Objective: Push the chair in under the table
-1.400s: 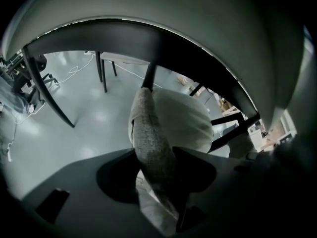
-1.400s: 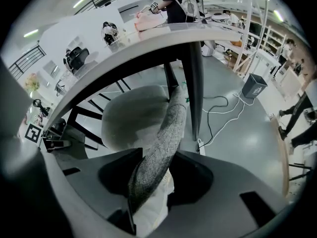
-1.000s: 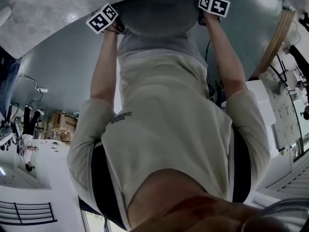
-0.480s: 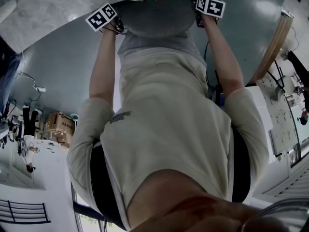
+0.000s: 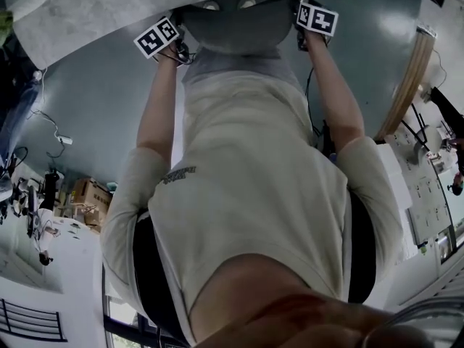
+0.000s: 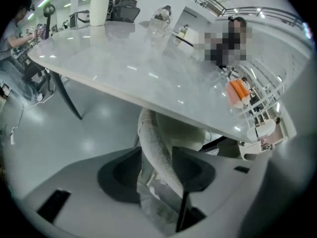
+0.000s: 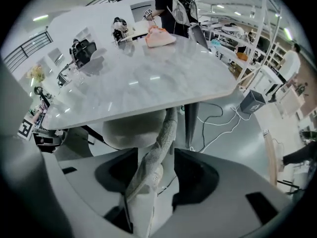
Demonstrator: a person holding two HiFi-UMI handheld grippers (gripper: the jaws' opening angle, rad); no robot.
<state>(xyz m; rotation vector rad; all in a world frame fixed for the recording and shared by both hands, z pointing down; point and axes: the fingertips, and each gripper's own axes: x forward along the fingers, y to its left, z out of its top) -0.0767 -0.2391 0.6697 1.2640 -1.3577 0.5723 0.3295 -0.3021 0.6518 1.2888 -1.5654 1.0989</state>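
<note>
Both hands are out at the top of the grey fabric-backed chair [image 5: 232, 24], one at each side of the backrest. The chair sits right at the edge of the white marble-look bench [image 5: 80, 9], with the top of its backrest just under the lip of the slab. The left gripper [image 6: 157, 155] has the textured rim of the backrest running straight through it. Its fingers [image 6: 195, 170] are about mid-width and pinched on that rim, and the fabric pretty much fills the space between them. The right gripper [image 7: 156, 157] is a different story. Its fingers [image 7: 195, 175] stand wide and are closing in, with the rim passing between them and leaning against the finger on that view's left. On the other side there's a clear gap showing the grey floor [image 7: 228, 133] and some white cables [image 7: 214, 123], so the right gripper isn't squeezing the chair at all.
</note>
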